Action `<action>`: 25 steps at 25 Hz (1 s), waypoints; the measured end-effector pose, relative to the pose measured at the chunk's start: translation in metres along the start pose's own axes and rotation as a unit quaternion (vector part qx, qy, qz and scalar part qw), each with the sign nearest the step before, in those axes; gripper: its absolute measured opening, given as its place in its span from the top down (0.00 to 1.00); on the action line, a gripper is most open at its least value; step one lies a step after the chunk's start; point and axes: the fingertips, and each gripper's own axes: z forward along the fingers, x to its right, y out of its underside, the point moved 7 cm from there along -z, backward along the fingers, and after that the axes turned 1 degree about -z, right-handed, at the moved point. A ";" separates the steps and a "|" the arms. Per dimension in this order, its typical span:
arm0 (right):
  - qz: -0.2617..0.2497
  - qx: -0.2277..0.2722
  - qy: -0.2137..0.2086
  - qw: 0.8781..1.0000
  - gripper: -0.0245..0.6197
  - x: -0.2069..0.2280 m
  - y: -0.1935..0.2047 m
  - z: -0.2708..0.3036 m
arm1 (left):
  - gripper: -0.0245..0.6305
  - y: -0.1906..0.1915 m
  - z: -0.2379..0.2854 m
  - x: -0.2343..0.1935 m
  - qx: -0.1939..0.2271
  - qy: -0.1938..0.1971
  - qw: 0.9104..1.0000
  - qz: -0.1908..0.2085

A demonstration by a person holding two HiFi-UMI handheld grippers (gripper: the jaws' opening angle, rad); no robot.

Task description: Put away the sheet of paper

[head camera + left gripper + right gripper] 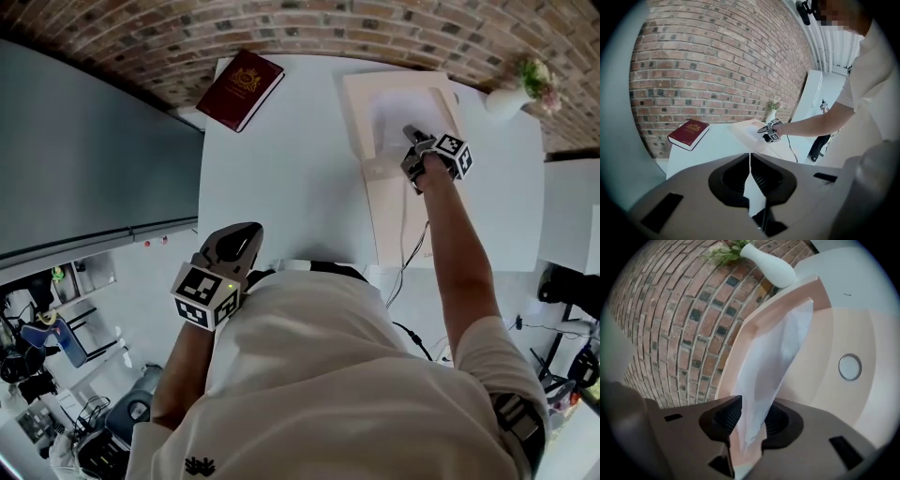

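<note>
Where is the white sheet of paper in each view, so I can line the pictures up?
Head view: upper right, the white sheet of paper is in the pale pink case, at the right gripper.
Left gripper view: small pale patch just right of centre.
Right gripper view: centre, pinched in the right gripper.
Shared landmark: the white vase.

Head view: right gripper (412,135) tips mostly behind its marker cube (454,155) & the hand, so grip can't be read there. Sheet of paper (774,352): bottom end vanishes btwn the jaws in right gripper view; in head view it's white on pale, edges hard to tell. Person's torso hides table (281,178) near edge. Book (240,88) cover crest too small to read. Vase (769,266) flowers cut off at frame top, blurry.
</note>
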 end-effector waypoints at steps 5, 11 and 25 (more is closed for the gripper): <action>-0.083 -0.081 0.044 0.992 0.64 -0.004 0.004 0.002 | 0.92 0.005 -0.007 -0.004 0.007 0.006 1.000 -0.001; -0.144 -0.132 0.071 0.978 0.61 -0.016 0.003 -0.002 | 0.92 0.007 -0.014 -0.012 0.015 0.012 1.000 -0.003; -0.157 -0.124 0.091 0.976 0.60 -0.029 0.024 -0.030 | 0.92 0.008 -0.031 -0.036 0.034 0.042 0.999 0.010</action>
